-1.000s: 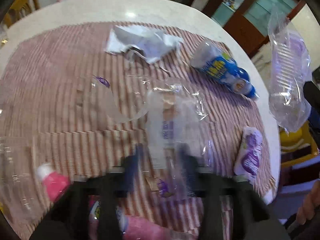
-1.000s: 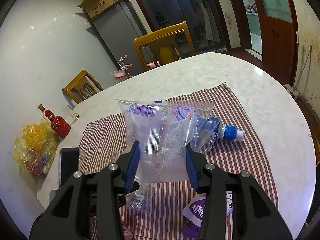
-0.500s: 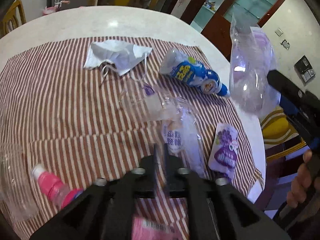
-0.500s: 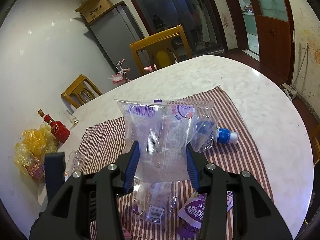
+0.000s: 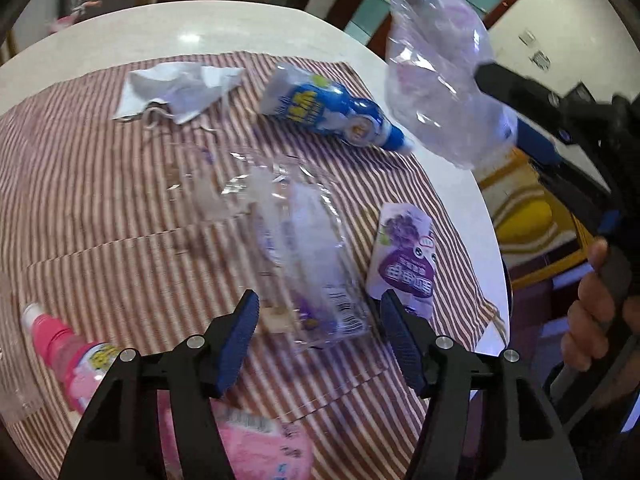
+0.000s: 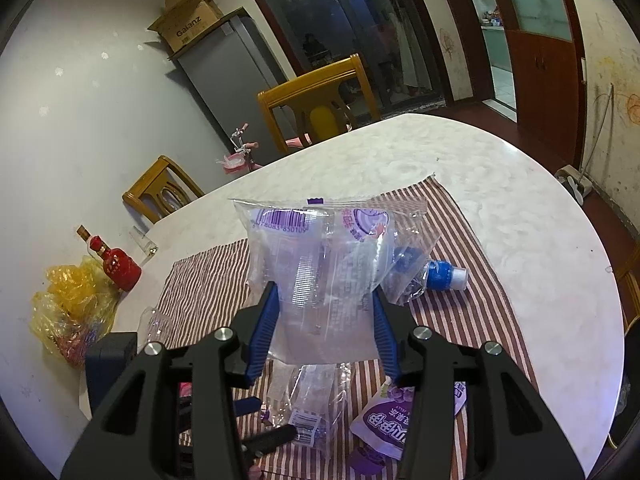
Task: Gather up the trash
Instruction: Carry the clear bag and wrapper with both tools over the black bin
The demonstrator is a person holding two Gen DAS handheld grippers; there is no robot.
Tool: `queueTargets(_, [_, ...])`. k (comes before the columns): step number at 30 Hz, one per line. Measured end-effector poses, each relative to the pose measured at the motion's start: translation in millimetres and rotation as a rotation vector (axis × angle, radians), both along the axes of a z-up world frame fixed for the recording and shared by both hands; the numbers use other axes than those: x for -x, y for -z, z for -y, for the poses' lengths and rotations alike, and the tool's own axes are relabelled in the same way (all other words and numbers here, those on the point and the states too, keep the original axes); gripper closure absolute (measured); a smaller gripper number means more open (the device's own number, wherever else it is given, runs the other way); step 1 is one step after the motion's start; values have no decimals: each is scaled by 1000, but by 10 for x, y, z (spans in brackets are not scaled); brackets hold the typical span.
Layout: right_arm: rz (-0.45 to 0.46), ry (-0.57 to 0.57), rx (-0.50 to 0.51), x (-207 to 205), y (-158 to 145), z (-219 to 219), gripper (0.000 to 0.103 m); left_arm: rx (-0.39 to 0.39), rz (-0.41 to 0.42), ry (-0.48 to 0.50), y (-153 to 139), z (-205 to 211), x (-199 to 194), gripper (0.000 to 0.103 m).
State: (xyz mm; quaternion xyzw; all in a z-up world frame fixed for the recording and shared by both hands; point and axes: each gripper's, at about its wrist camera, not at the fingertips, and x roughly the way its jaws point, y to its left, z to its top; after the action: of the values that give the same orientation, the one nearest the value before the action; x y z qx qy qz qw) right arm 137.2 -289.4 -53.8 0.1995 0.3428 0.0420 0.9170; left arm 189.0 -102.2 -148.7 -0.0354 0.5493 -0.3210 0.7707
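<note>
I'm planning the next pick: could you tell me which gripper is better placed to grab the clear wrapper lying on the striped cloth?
Left: the left gripper is open right over the clear wrapper, while the right gripper holds a plastic bag.

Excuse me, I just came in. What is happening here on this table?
A person is collecting trash from a round table covered with a striped cloth. The right hand-held gripper holds a clear plastic bag up above the table. The left hand-held gripper is open and hovers over a crumpled clear wrapper on the cloth. A blue pouch, a purple pouch, a white tissue and a pink bottle lie around, not yet collected.
</note>
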Motion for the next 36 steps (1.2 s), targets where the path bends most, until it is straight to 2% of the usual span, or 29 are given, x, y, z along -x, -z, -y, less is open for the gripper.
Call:
queueTargets(3, [-2,0,-4,0,10,18,58,3,-22,20,68,91,-33,42])
queueTargets(5, [-3,0,-5,2,11,23,58,18,-30,27,96,152,-53,48])
queueTargets(6, [-3,0,-5,4,12,24,58,30,-37,37,102,178,-60,63])
queueTargets(7, [-3,1,-5,2,11,24,58,34,-43,47,114,206,-64,83])
queueTargets(8, [-4,3,-6,-2,12,29,58,30,-49,58,137,237,-66,90])
queueTargets(12, [-2,6,-8,-2,16,35,58,60,-68,77,176,302,-60,96])
queueTargets(16, [0,9,-7,6,10,43,58,96,-12,55,30,247,-15,102])
queueTargets(22, [8,7,-9,23,-3,41,58,47,147,-14,-301,40,50,102])
queueTargets(24, [16,3,-10,38,-22,23,58,6,226,-61,-451,-66,107,102])
queueTargets(29, [60,-3,-10,117,-150,-14,58,-37,398,-157,-887,-296,245,102])
queueTargets(32, [94,-9,-6,185,-277,-19,58,-31,479,-176,-1133,-324,337,102])
queueTargets(36, [130,3,2,305,-416,38,58,-4,546,-155,-1392,-206,467,102])
